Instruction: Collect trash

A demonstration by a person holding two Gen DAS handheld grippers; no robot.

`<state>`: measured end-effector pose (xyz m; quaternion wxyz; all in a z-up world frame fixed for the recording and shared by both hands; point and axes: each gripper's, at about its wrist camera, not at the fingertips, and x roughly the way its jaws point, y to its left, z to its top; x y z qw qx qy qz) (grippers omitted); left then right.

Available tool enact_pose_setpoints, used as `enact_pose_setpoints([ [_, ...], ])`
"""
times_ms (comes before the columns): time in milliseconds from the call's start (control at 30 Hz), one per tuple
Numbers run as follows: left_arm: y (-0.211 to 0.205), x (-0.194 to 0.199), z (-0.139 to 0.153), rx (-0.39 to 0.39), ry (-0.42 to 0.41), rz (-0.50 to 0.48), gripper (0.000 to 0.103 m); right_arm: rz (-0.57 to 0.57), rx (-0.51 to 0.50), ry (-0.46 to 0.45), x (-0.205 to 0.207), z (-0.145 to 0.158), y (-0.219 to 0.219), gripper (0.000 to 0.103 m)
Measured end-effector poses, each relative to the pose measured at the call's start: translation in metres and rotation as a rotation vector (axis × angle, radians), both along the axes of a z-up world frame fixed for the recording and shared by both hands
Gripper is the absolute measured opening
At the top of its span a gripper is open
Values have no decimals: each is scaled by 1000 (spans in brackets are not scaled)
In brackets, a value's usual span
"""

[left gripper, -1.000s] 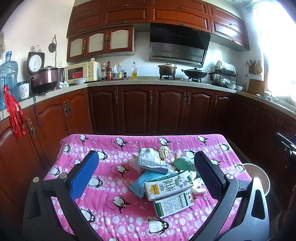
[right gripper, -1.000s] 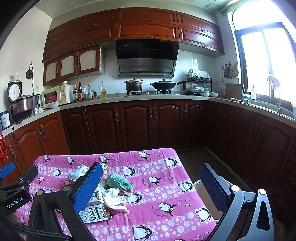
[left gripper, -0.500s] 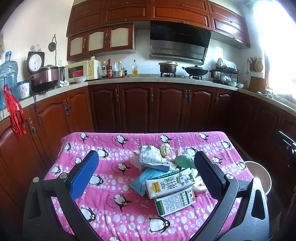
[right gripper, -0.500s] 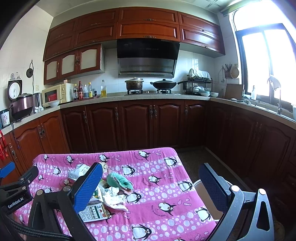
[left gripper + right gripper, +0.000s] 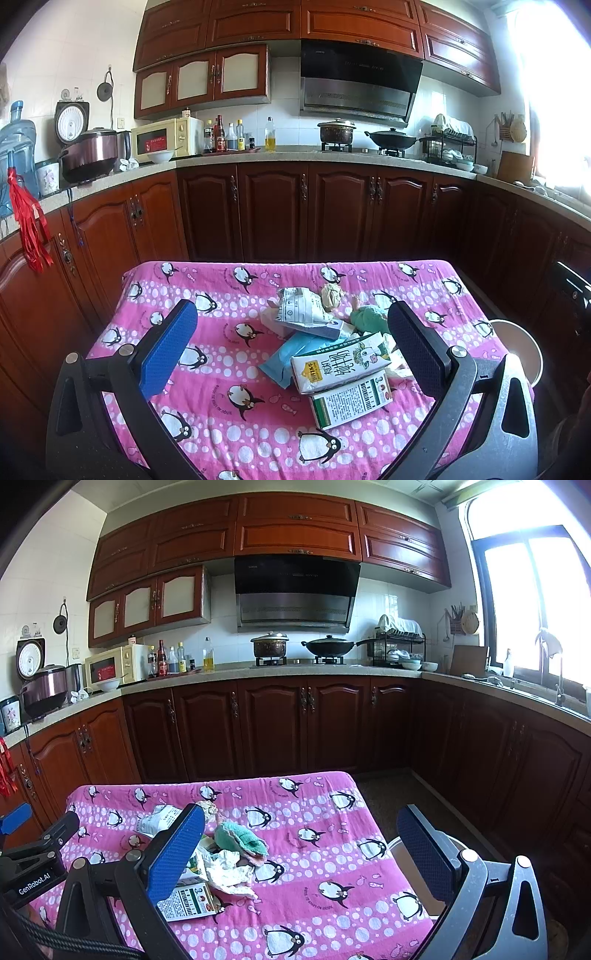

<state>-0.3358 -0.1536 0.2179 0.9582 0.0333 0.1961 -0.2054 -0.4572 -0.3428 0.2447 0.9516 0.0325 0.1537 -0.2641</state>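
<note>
Trash lies heaped on a table (image 5: 207, 291) draped in a pink penguin-print cloth, gathered toward the table's right half and closer to its near edge than its far one. A milk carton (image 5: 340, 365) lies flat on its side, touching a green-and-white box (image 5: 351, 400) just nearer the near edge. A light blue packet (image 5: 286, 356) pokes out from under the carton's left end. Behind them sit a crumpled printed wrapper (image 5: 299, 306), a small beige paper ball (image 5: 331, 294) and a bunched teal cloth (image 5: 238, 840); crumpled white tissue (image 5: 229, 871) rests beside the cloth, toward the near edge.

The left gripper (image 5: 291, 354) hovers above the table's near edge with its jaws spread wide and nothing between them; the heap shows between and beyond its blue pads. The right gripper (image 5: 301, 853) is likewise wide open and empty, set over the table's right side, its left finger overlapping the pile in view and its right finger out past the right edge.

The whole left half of the cloth is bare, as is the strip along the far edge. Off the right edge, on the floor, stands a pale round bin (image 5: 519, 347). Dark wooden cabinets (image 5: 273, 723) ring the room well behind the far edge.
</note>
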Motion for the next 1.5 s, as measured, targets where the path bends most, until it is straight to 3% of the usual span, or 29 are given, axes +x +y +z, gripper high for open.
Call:
enact_pose_setpoints([
  [900,-4,3,-6,6,13,-3,103,24,12,36,11,-10,0,103],
  [1267,-4,12,-13,20,50,-20,103,34,59,109,24,-19,-8,103],
  [1500,-9,21,-25,60,88,-81,103,45,77,180,40,-29,-17,103],
])
